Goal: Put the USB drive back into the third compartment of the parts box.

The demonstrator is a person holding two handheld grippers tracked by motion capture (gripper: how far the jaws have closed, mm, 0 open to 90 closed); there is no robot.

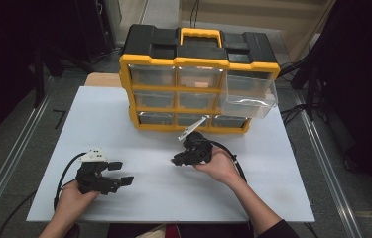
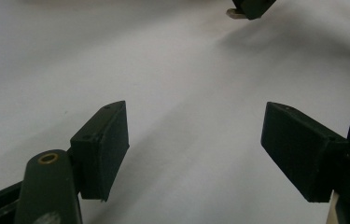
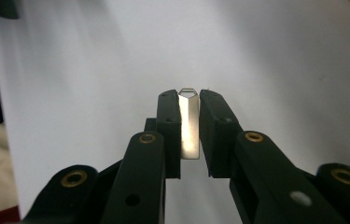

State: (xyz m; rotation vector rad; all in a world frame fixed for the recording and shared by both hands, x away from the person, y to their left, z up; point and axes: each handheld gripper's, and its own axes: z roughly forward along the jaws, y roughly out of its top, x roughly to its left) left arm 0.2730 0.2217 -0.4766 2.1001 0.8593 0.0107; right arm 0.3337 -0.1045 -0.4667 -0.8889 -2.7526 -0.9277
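Right claw [image 3: 190,128] clamped on a thin shiny metal strip [image 3: 190,126].
Left claw [image 2: 196,154] apart, idle; the slim strip could slip sideways if the grip loosens.

The right gripper [image 3: 190,126] is covering most of the thin metal strip [image 3: 190,122], its lower end running out of sight behind the pads. The person's forearms are being cut off by the high view's bottom edge, and the organizer's [image 1: 199,62] drawer contents are staying too small to tell.
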